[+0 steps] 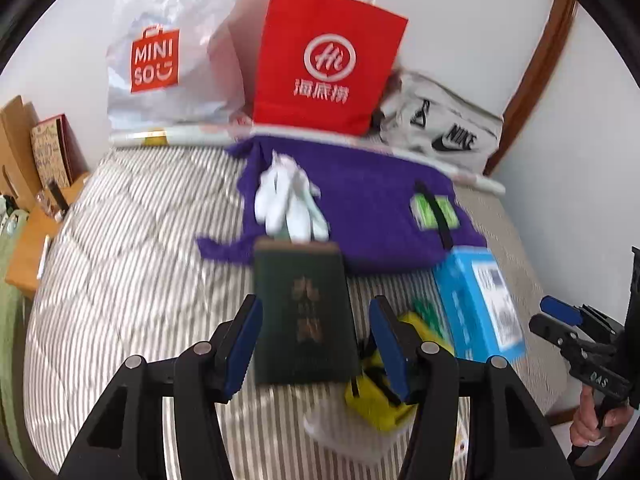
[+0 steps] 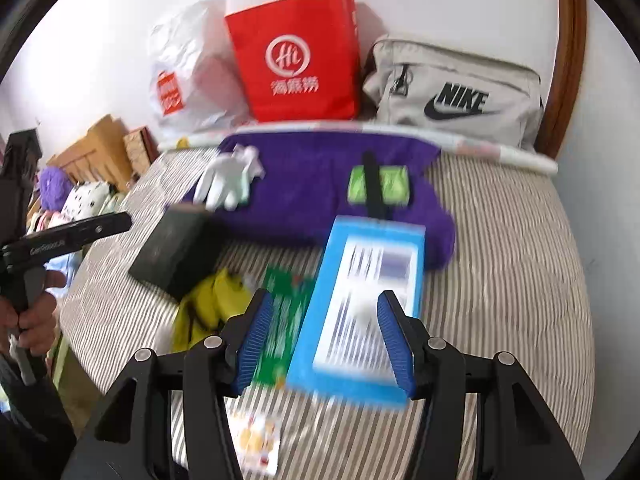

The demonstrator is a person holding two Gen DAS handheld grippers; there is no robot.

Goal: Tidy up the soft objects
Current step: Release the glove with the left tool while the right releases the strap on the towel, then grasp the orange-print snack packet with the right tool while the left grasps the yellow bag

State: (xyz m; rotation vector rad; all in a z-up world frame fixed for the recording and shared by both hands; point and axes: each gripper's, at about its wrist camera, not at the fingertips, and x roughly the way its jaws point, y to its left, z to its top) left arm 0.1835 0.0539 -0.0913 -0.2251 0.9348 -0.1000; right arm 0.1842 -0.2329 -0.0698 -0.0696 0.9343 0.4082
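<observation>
The purple towel [image 1: 360, 216] lies spread across the far part of the striped bed [image 1: 132, 248], well beyond the fingers of both grippers, with a pair of white gloves [image 1: 286, 200] bunched on its left half and a green brush with a black handle [image 1: 434, 210] on its right half. In the left wrist view, the dark green book [image 1: 304, 316] lies on the bed past the left gripper [image 1: 316, 344], showing in the gap between the 2 blue pads, and a yellow item [image 1: 376, 400] lies under the right-hand finger, partly hidden by it. In the right wrist view, the blue box [image 2: 364, 300] shows between the fingers of the right gripper [image 2: 326, 340], with a green packet [image 2: 284, 320] just beside it on the left. Motion blur smears the print on the book, box and packet, so none of it can be read, and whether the pads touch anything is hard to judge; they appear to hover above the things. Both pairs of fingers stand about half open and grip nothing. Against the wall behind the towel stand a white plastic bag [image 1: 168, 52], a red paper bag [image 1: 324, 60] and a grey pouch [image 1: 444, 132].
</observation>
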